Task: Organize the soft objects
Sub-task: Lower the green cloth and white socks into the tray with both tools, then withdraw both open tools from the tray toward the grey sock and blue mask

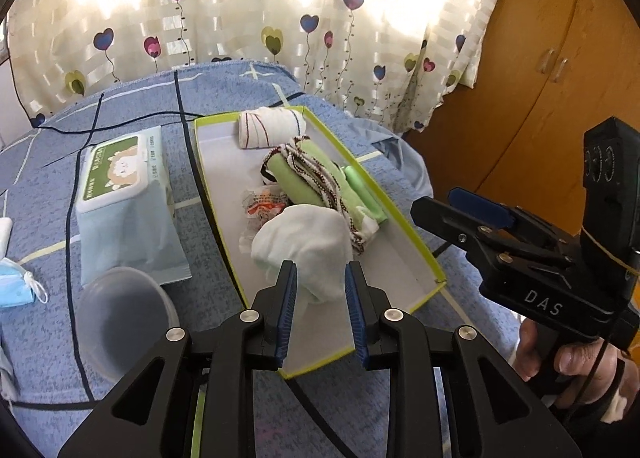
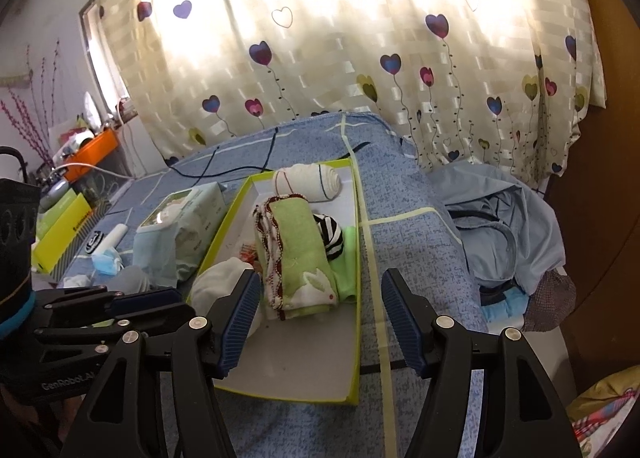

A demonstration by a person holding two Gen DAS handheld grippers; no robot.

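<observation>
A shallow box with a lime-green rim [image 1: 404, 213] [image 2: 356, 346] lies on the blue bed. In it are a white rolled cloth with dark stripes [image 1: 272, 127] [image 2: 306, 177], a rolled green towel with beaded edging [image 1: 308, 181] [image 2: 296, 254], a black-and-white striped roll [image 2: 332, 238], a crumpled wrapper [image 1: 262, 203] and a white bundled cloth [image 1: 306, 248] [image 2: 218, 286]. My left gripper [image 1: 321, 278] is open, its tips either side of the white bundle's near end. My right gripper [image 2: 318, 318] is wide open over the box's near part, empty.
A pack of wet wipes [image 1: 124, 197] [image 2: 180, 225] lies left of the box, with a clear plastic cup [image 1: 120, 322] and a blue face mask [image 1: 16, 282] nearer. Black cables [image 1: 184, 129] cross the bed. Crumpled blue clothing [image 2: 508, 225] lies at the right; a wooden wardrobe [image 1: 540, 57] stands behind.
</observation>
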